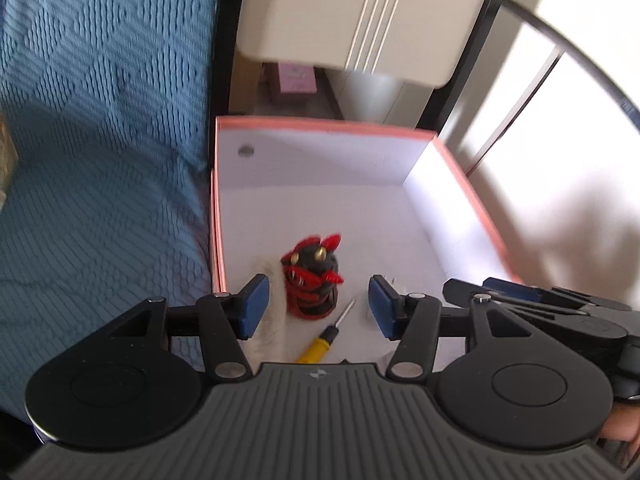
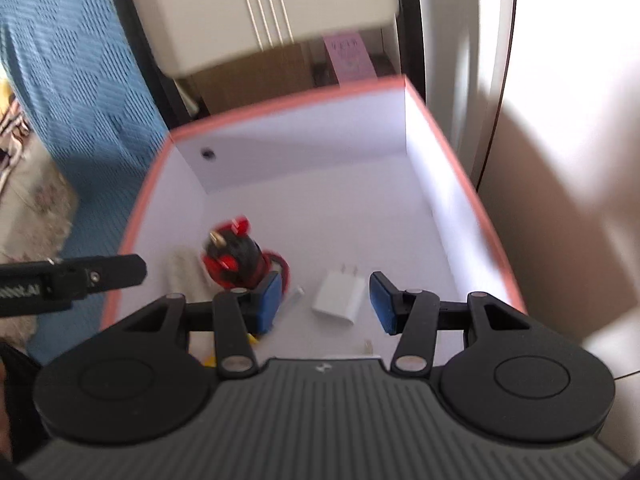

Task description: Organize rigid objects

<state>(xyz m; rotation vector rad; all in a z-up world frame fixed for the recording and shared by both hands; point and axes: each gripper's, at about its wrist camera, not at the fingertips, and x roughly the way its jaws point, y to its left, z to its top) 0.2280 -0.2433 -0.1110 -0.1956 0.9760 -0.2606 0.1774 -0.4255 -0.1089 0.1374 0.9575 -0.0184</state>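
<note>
An open box with a pink rim [image 1: 320, 123] [image 2: 280, 103] and white inside lies below both grippers. On its floor stands a red-and-black horned figurine [image 1: 314, 276] [image 2: 236, 258], with a yellow-handled screwdriver [image 1: 320, 342] beside it and a white furry strip [image 1: 266, 276] [image 2: 182, 268] at its left. A white plug charger [image 2: 340, 296] lies further right. My left gripper [image 1: 317, 306] hangs open above the figurine, its blue pads apart from it. My right gripper [image 2: 325, 304] is open over the charger, not touching it. Each gripper's side shows in the other's view.
A blue quilted bedspread [image 1: 100, 140] [image 2: 72, 80] borders the box on the left. A cream cabinet [image 1: 352, 12] [image 2: 260, 4] overhangs the far end, with a small pink box [image 1: 296, 78] under it. Pale floor [image 1: 560, 200] lies to the right.
</note>
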